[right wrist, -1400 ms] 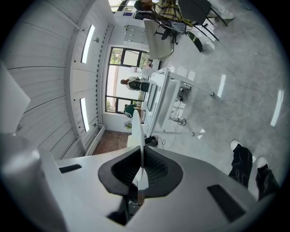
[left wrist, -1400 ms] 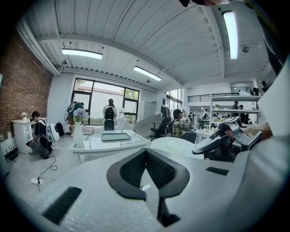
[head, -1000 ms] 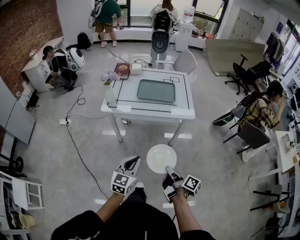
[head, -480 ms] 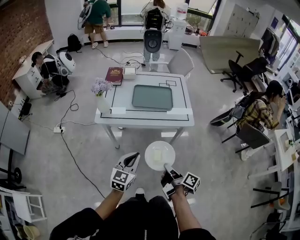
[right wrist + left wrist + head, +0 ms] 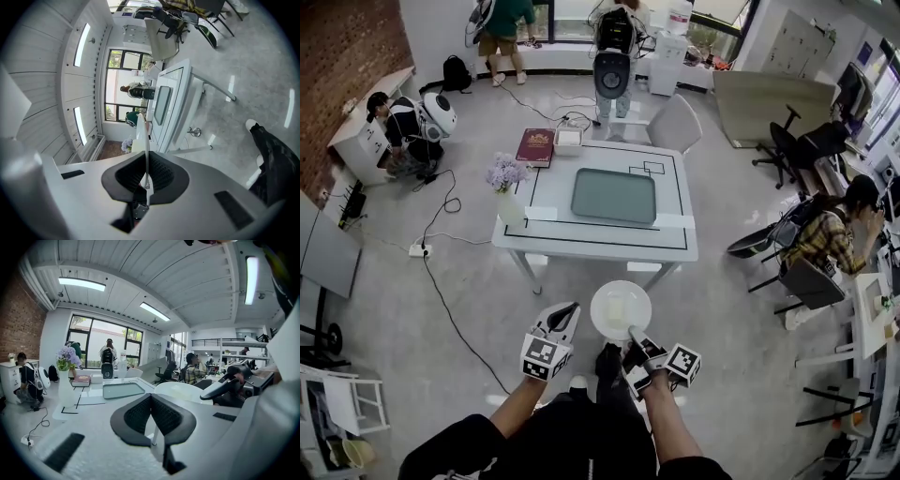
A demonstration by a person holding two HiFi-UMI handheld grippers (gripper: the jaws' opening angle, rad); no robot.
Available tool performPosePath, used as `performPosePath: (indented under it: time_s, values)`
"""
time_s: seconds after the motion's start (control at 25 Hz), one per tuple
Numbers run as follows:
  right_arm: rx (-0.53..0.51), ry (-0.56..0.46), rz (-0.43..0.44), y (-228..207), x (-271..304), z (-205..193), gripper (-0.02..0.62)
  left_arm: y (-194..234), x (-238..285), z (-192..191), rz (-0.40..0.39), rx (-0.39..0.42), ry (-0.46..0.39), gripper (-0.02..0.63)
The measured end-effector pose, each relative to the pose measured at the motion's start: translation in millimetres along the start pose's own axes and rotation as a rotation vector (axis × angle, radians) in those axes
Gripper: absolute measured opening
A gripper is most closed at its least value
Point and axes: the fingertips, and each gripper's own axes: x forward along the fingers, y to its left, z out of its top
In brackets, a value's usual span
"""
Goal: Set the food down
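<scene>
A white plate [image 5: 621, 309] with a pale piece of food [image 5: 617, 310] on it hangs level over the floor, just short of the white table [image 5: 670, 246]. My right gripper [image 5: 634, 334] is shut on the plate's near rim. In the right gripper view the plate [image 5: 146, 136] shows edge-on between the pads of the right gripper [image 5: 146, 164]. My left gripper [image 5: 571, 309] floats to the left of the plate, shut, holding nothing. The left gripper view shows the left gripper [image 5: 151, 397] with its tips together, the plate [image 5: 180, 391] to its right, and a grey-green tray [image 5: 123, 390] on the table ahead.
On the table lie the tray [image 5: 614, 195], a vase of flowers [image 5: 506, 187], a red book [image 5: 536, 146] and a small white box [image 5: 568, 141]. A white chair [image 5: 675, 122] stands behind it. People sit at desks to the right; cables run over the floor at left.
The table has come nearer to both grippers and the plate. The right gripper's hold on the plate is the same and the left gripper stays shut beside it.
</scene>
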Motion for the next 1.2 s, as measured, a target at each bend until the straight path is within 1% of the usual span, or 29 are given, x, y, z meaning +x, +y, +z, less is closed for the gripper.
performPosePath:
  time_s: [0.08, 0.16, 0.36, 0.48, 0.56, 0.72, 1.0, 1.2]
  values:
    - [0.004, 0.013, -0.029, -2.7, 10.9, 6.4, 0.017, 10.1, 8.8, 0.1, 0.016, -0.004, 0.003, 0.006]
    - [0.005, 0.025, -0.037, -3.8, 22.9, 15.0, 0.017, 19.2, 18.1, 1.5, 0.031, -0.009, 0.005, 0.006]
    - [0.008, 0.051, -0.001, 4.0, 56.9, 45.1, 0.017, 41.1, 50.9, 9.0, 0.062, -0.014, 0.01, 0.006]
    - [-0.001, 0.063, 0.0, 6.8, 70.9, 69.1, 0.017, 45.8, 76.6, 16.2, 0.068, -0.015, 0.012, 0.006]
    - [-0.001, 0.065, 0.017, 10.6, 81.0, 88.1, 0.017, 48.0, 95.1, 24.0, 0.069, -0.01, 0.012, 0.006]
    - [-0.008, 0.071, -0.009, 14.8, 95.4, 123.1, 0.017, 52.4, 127.2, 38.2, 0.074, -0.002, 0.013, 0.006]
    - [-0.009, 0.106, 0.034, 24.6, 129.5, 170.2, 0.017, 67.8, 176.1, 56.2, 0.109, 0.008, 0.017, 0.006]
    - [-0.01, 0.133, 0.019, 22.5, 149.8, 196.5, 0.017, 77.0, 207.8, 60.5, 0.125, 0.009, 0.033, 0.006]
